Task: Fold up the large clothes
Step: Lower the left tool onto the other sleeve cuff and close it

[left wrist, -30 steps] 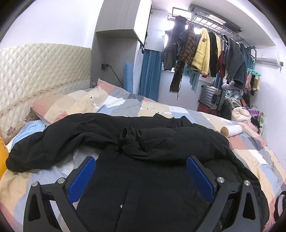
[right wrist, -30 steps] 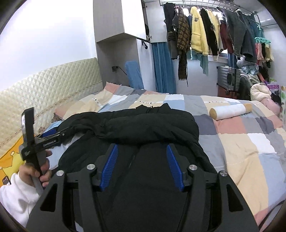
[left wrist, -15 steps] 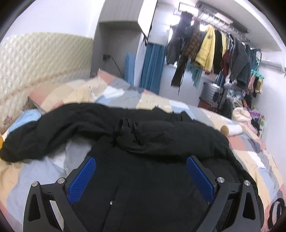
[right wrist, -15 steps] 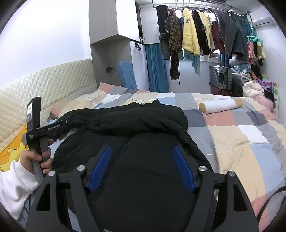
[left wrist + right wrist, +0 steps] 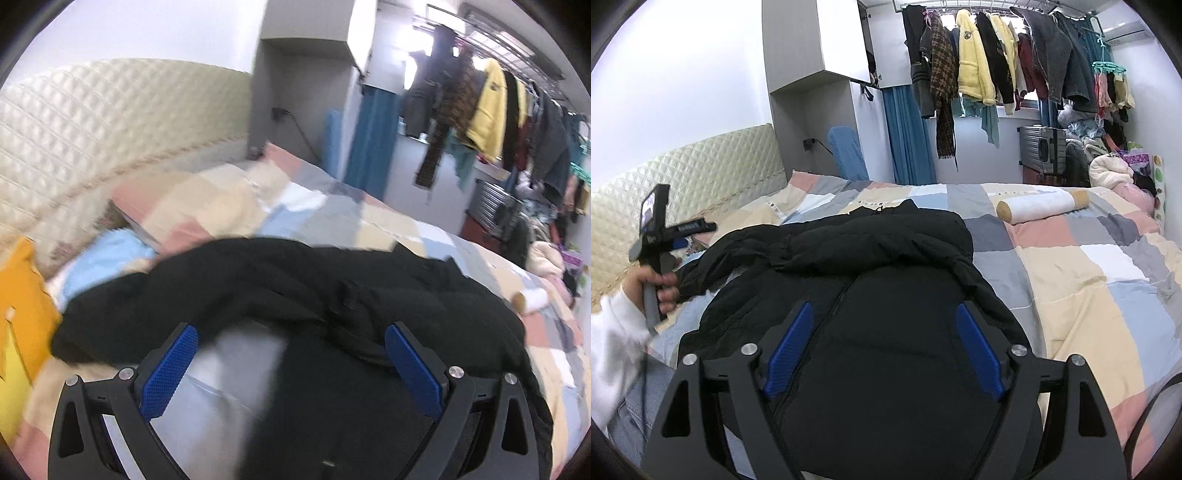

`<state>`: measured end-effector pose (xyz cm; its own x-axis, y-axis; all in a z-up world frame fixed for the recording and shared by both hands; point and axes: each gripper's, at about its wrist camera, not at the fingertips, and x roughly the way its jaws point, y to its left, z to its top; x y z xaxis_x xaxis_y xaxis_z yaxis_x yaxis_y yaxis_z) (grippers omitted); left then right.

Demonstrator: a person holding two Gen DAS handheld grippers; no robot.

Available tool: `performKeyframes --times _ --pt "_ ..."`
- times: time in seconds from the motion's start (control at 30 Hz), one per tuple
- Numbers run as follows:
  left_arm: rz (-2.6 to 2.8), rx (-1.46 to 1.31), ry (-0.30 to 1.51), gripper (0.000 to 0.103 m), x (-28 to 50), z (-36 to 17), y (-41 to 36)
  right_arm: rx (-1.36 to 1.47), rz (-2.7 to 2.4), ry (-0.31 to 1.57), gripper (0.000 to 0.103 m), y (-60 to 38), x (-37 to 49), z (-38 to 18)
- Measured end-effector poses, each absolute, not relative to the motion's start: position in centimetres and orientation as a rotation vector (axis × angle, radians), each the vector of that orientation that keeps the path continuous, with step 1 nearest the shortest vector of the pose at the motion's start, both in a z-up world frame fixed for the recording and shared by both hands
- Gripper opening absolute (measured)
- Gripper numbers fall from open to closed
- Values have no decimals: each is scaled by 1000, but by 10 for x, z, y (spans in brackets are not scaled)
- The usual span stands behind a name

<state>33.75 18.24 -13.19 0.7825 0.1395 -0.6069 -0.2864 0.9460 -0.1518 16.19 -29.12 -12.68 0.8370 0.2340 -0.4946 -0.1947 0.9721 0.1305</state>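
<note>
The left tongs (image 5: pixel 291 354) stand wide apart with nothing between the blue pads (image 5: pixel 168 373), held above the near edge of the black jacket (image 5: pixel 369 332) and a pale patch of the bed (image 5: pixel 229 391); this view is blurred. The right tongs (image 5: pixel 884 343) are also spread wide and hold nothing, poised over the jacket's zipped front (image 5: pixel 827 347).

The black jacket (image 5: pixel 886 295) lies on the patchwork quilt of the bed (image 5: pixel 1089 295), its front facing up, with one sleeve folded across the chest. The other sleeve stretches out toward the headboard side, and its end lies close to the left hand (image 5: pixel 655 284), which grips the handle of the left tongs in the right wrist view.

Farther off, a white rolled bolster (image 5: pixel 1039 205) rests on the quilt, well apart from the jacket. A quilted cream headboard (image 5: pixel 701 170) runs along the wall, and a yellow cushion (image 5: pixel 22 295) sits beside it. Hanging clothes (image 5: pixel 997 62) fill a rail above the window.
</note>
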Motion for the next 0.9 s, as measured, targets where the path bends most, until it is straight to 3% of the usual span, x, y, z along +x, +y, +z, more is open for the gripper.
performKeyframes --times 0.23,0.4,0.53,0.9 --pt "317 -501 651 103 325 -129 318 70 219 553 85 -287 166 -130" --pt "340 -751 664 102 298 -168 406 59 210 573 89 -283 172 -133" --pt "312 -913 684 102 277 -216 455 54 201 584 99 -277 175 -135" --pt "246 -1084 726 102 283 -304 492 -19 181 667 102 -240 195 -145"
